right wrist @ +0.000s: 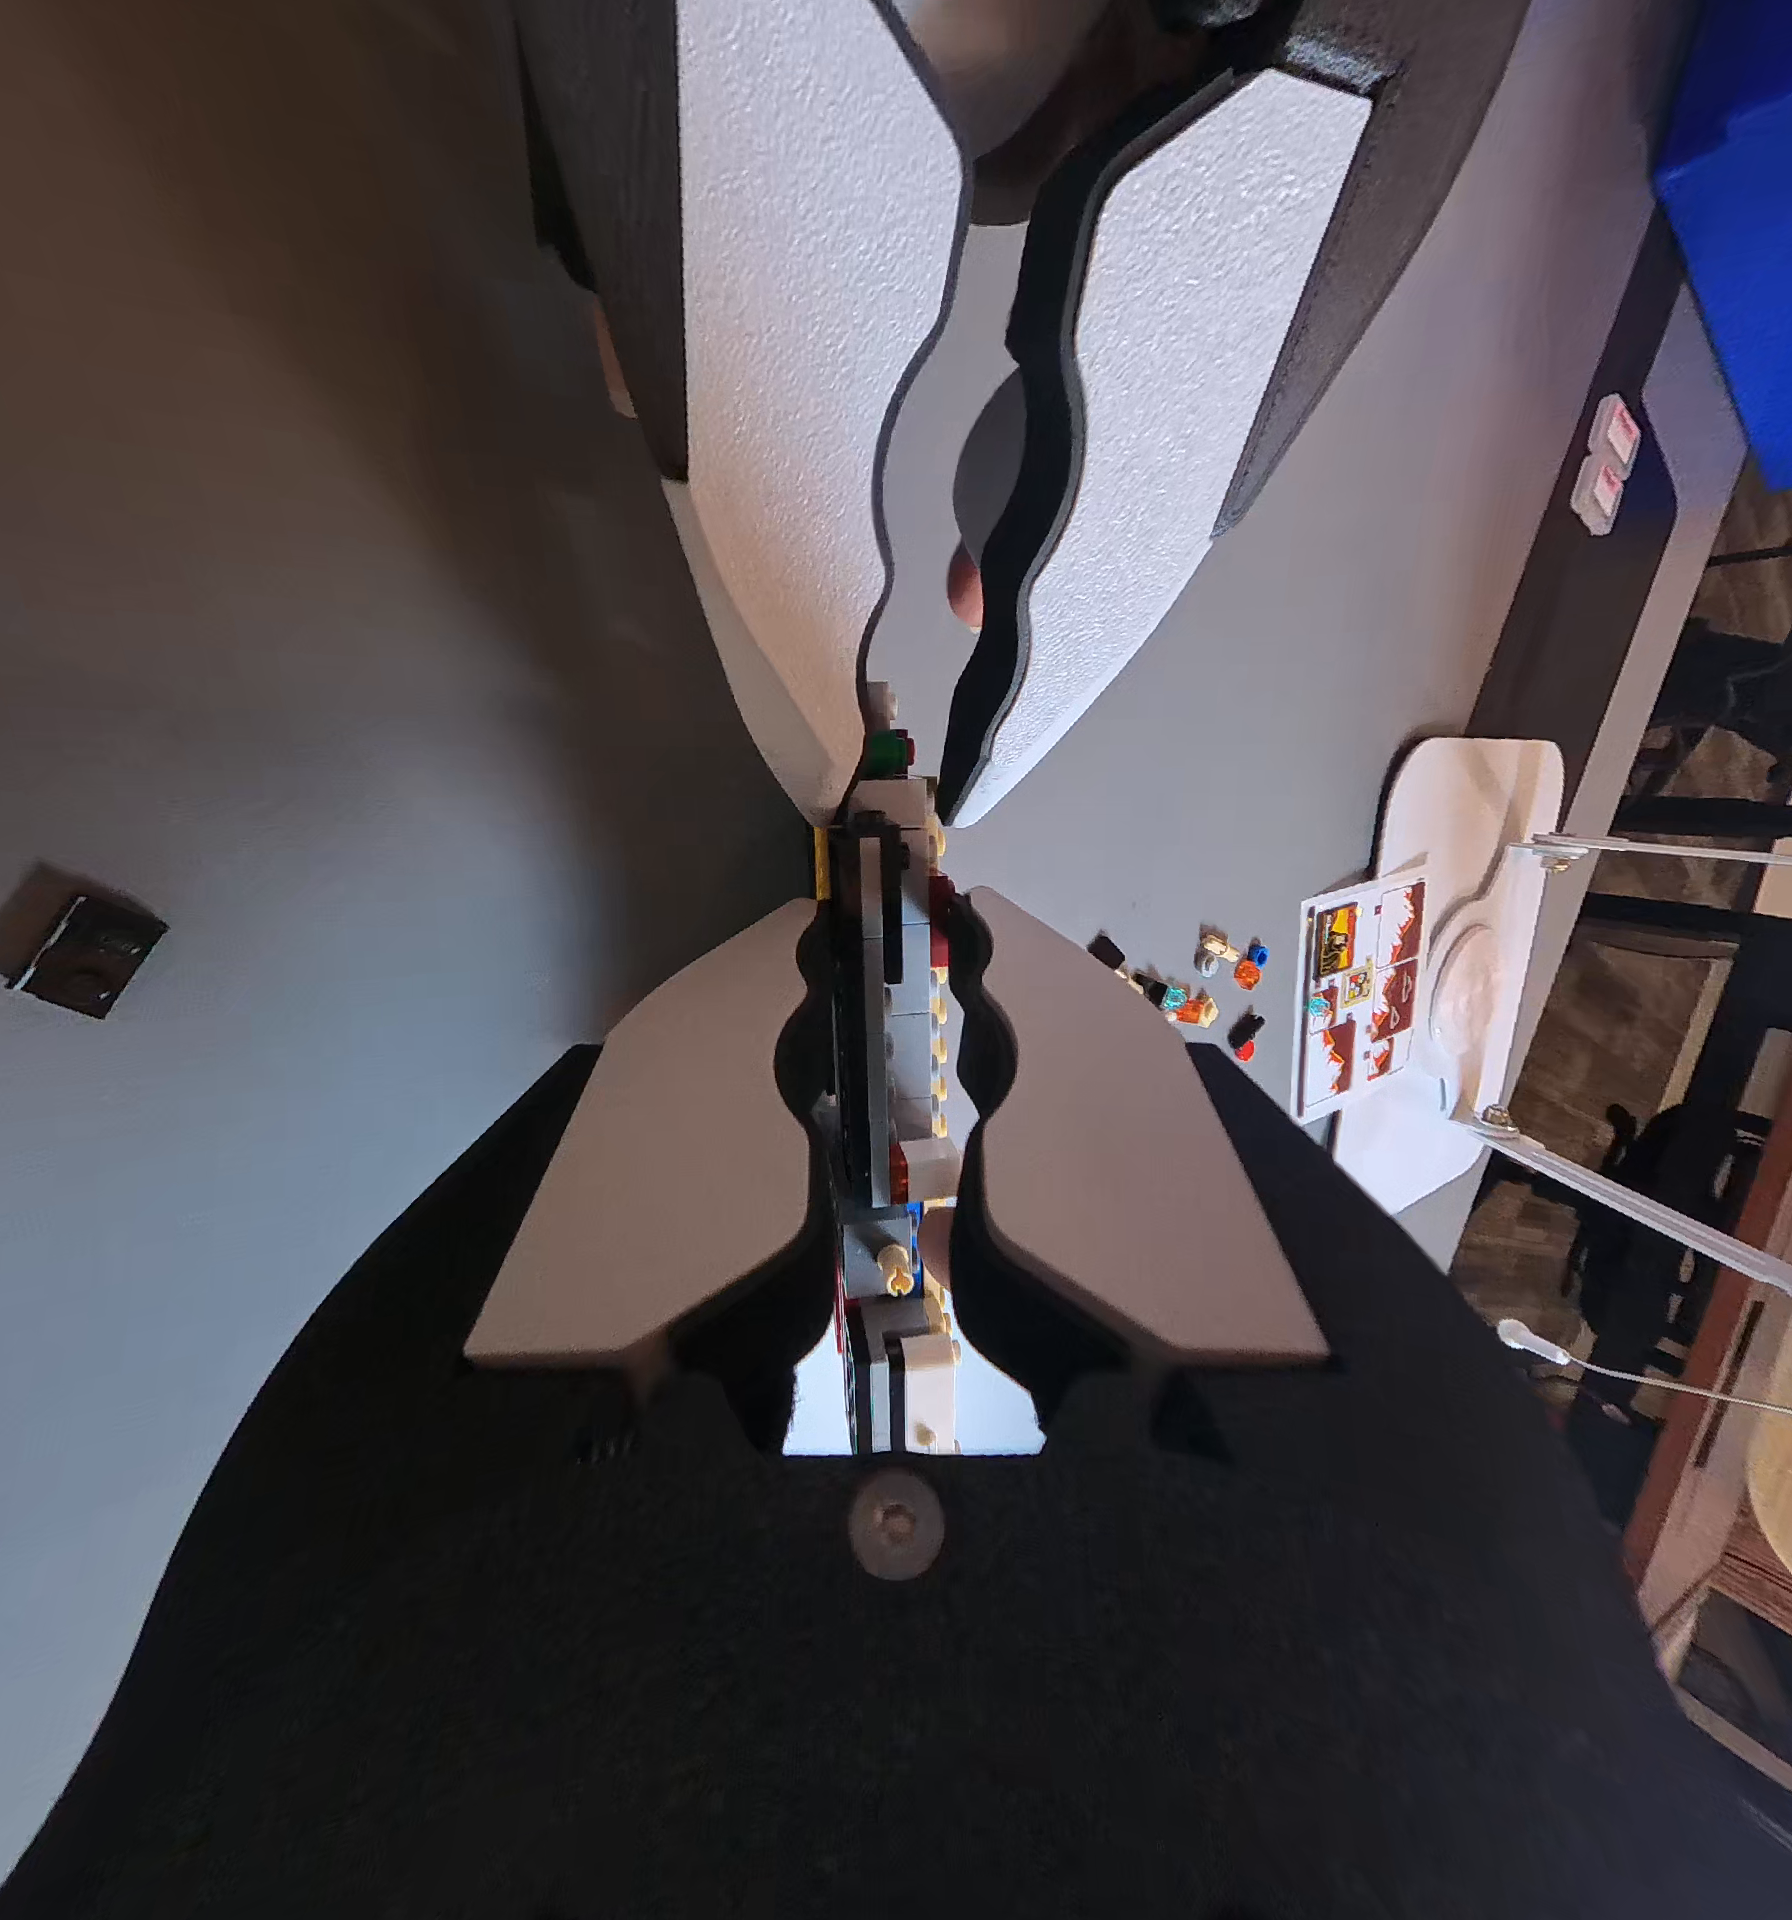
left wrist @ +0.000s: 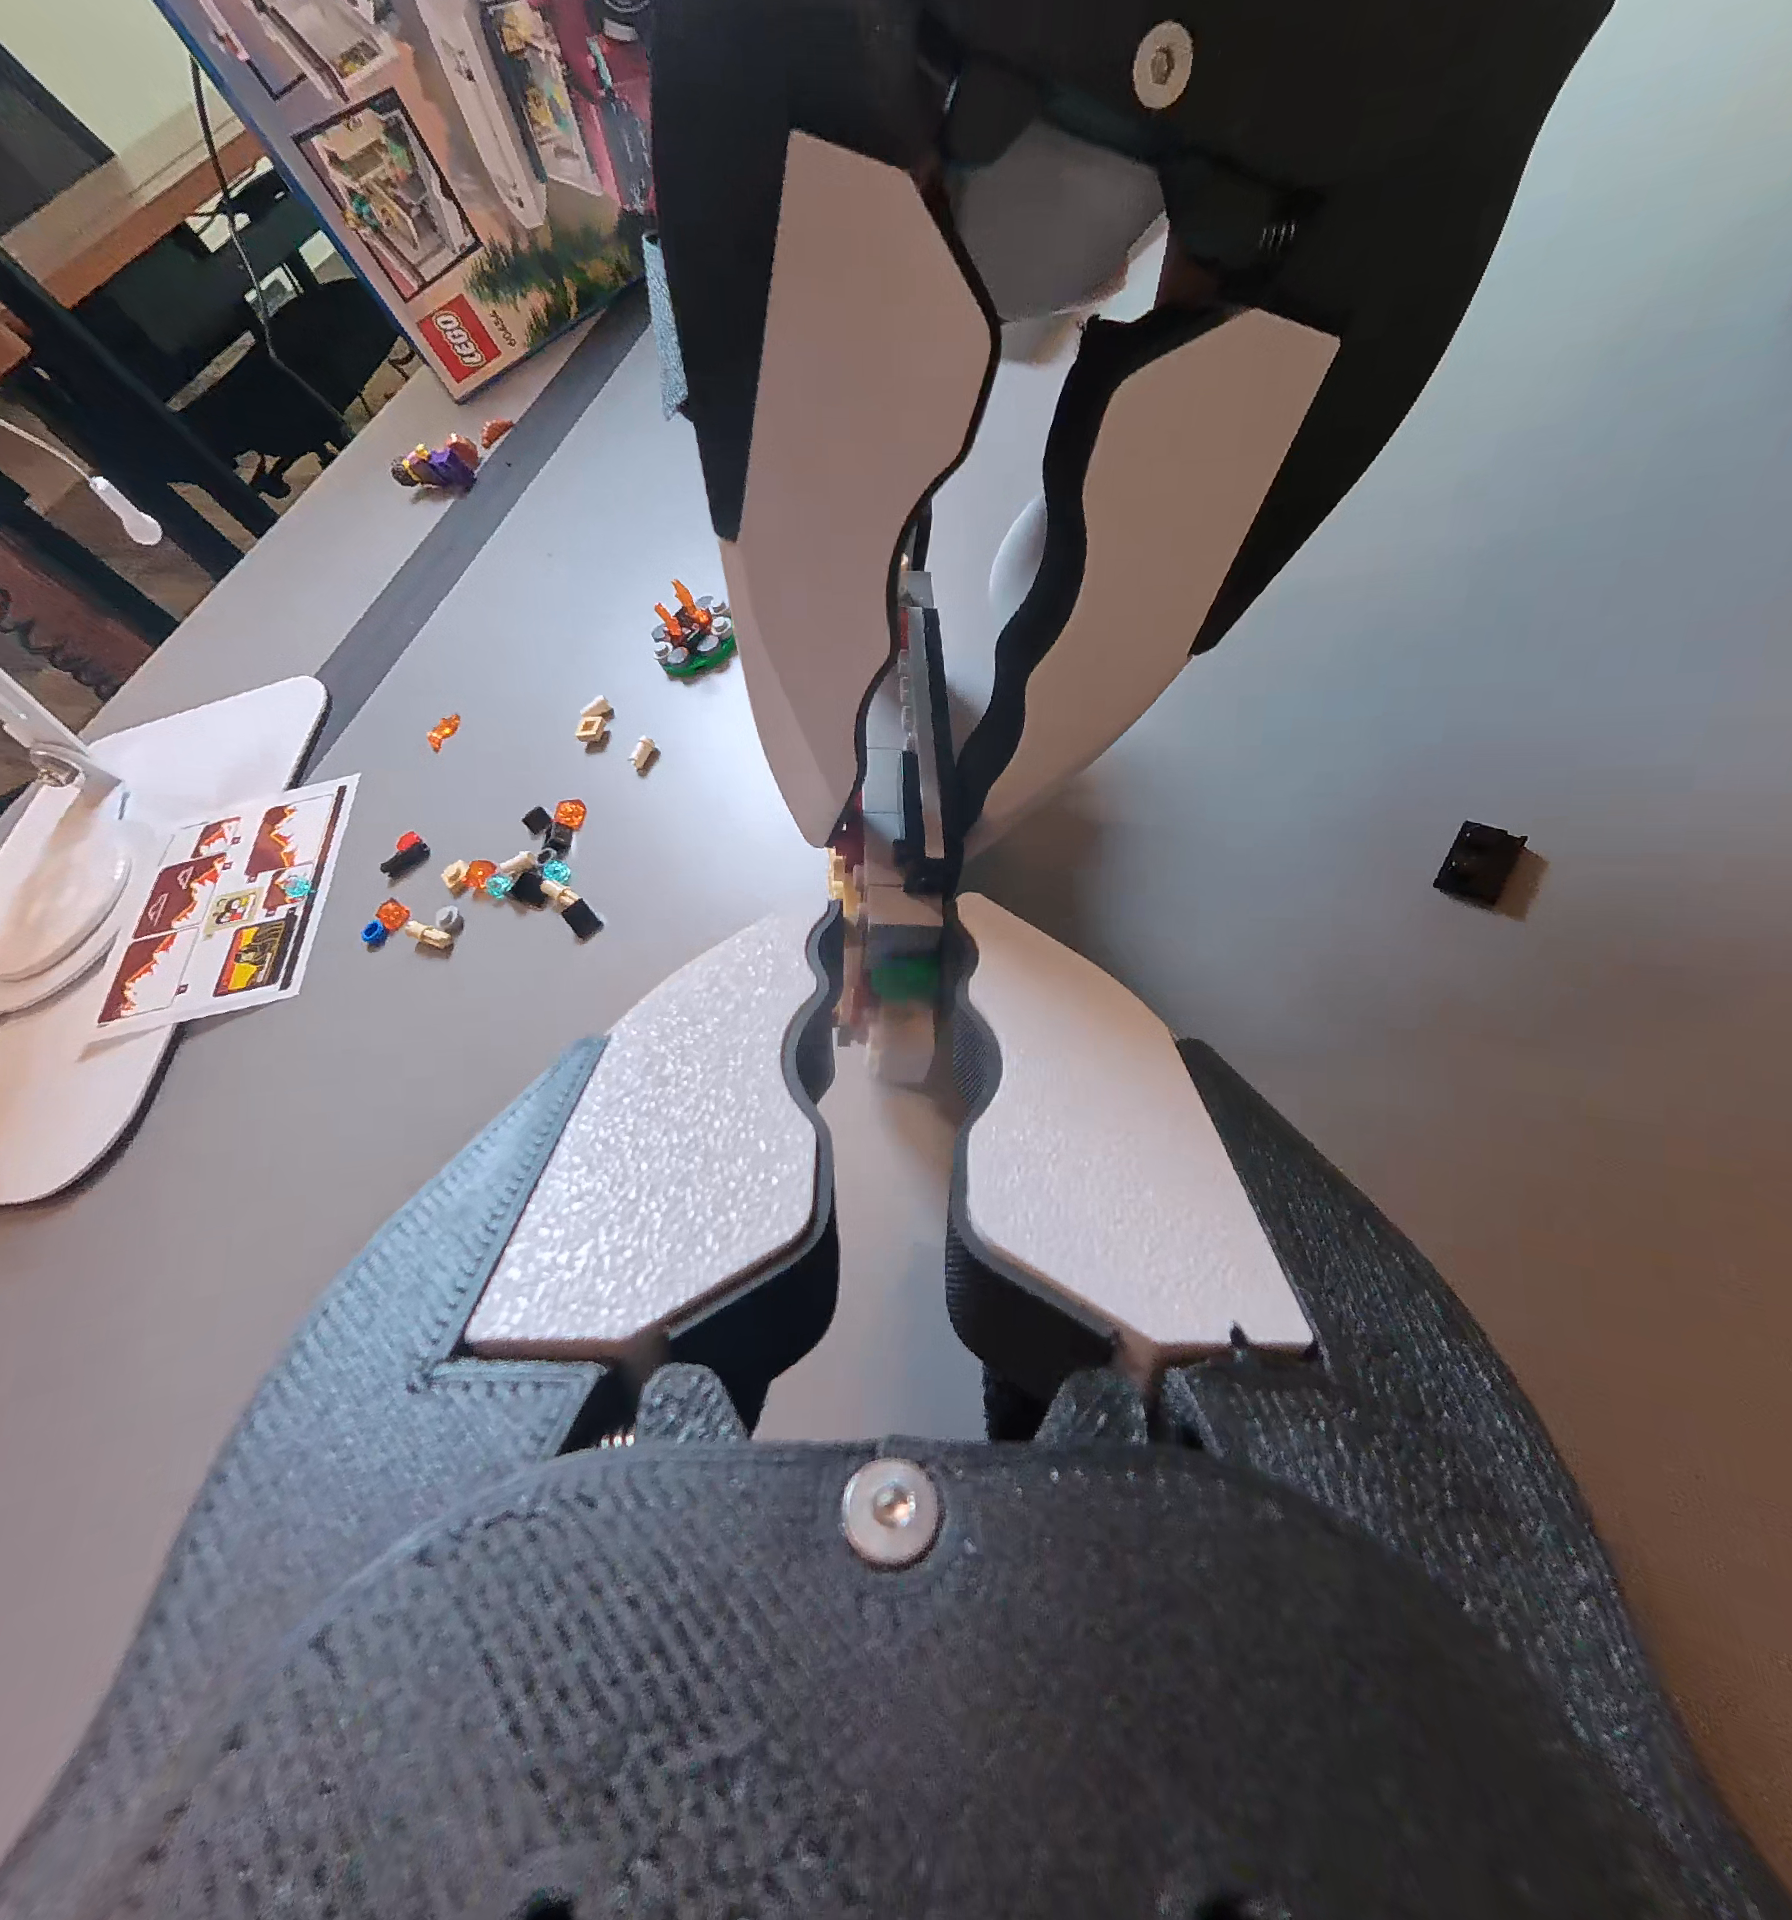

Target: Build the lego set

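Clamping from both ends, the two grippers share one long, flat assembly of grey, black, tan and dark red toy bricks [right wrist: 897,1039] held above the grey tabletop [left wrist: 1494,520]. The right gripper [right wrist: 892,904] has its white-faced, black-padded fingers [right wrist: 1079,1091] pressed on the build's two flat sides, most of the length running back between them toward the camera. Facing it tip to tip, the left gripper [left wrist: 887,914] bites the far end, where a green stud shows; its fingers [left wrist: 705,1122] sit tight against that end, though the bricks there are blurred.

Off on the table lies a single small black brick [left wrist: 1481,854], well apart from the action. On the other side, a scatter of tiny loose pieces in orange, black, tan and blue [left wrist: 497,873] lies beside a sticker sheet with red-brown panels [left wrist: 222,904], which overlaps a white lamp base [left wrist: 92,883]. Farther back are a small round green build with orange flames [left wrist: 694,629] and a colourful printed toy box [left wrist: 435,187].
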Demonstrator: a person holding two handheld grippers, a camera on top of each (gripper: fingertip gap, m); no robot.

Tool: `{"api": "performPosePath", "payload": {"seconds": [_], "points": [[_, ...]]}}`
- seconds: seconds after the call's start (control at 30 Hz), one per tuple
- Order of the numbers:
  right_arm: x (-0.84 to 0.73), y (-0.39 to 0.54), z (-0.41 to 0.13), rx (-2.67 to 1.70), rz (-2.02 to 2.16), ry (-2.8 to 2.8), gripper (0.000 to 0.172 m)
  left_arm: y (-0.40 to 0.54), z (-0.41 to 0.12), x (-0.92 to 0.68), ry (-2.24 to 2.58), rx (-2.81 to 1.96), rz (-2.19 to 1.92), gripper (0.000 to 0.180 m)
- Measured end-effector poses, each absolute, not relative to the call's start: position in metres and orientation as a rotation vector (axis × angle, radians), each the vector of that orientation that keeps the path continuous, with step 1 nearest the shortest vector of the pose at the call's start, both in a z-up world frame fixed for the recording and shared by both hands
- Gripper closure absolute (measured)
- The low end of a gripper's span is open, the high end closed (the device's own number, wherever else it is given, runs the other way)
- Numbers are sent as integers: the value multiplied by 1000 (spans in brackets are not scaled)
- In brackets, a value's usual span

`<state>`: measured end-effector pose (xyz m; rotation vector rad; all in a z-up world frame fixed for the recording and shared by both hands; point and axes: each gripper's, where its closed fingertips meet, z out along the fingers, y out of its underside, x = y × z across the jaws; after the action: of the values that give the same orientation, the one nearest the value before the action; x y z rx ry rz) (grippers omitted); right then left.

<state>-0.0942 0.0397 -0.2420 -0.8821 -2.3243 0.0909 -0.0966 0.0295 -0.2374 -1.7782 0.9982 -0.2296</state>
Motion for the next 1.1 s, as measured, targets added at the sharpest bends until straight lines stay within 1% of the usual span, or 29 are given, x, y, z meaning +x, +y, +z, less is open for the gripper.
{"api": "performPosePath", "payload": {"seconds": [0.03,0.07,0.1,0.17,0.2,0.23,0.27,0.6,0.93,1.1], "points": [[-94,40,-242,-886,96,-2322,150,30,-237,-97,1003,-1770,-210,161],[-95,40,-242,-887,100,-2321,150,32,-237,-98,1007,-1762,-178,150],[-95,39,-242,-885,99,-2322,150,32,-239,-99,1018,-1771,-156,145],[-95,39,-242,-887,104,-2323,150,32,-247,-98,1041,-1797,-155,142],[-95,39,-242,-889,110,-2322,150,31,-248,-97,1049,-1795,-153,145],[-95,39,-242,-888,114,-2321,150,32,-248,-97,1052,-1787,-139,154],[-95,38,-242,-885,113,-2321,150,34,-247,-98,1056,-1780,-119,157],[-95,37,-242,-882,103,-2308,150,33,-248,-99,1054,-1778,-56,158],[-93,36,-242,-899,98,-2289,150,32,-248,-97,1056,-1770,-118,158],[-94,35,-242,-898,68,-2238,150,32,-248,-98,1103,-1702,-31,158]]}}
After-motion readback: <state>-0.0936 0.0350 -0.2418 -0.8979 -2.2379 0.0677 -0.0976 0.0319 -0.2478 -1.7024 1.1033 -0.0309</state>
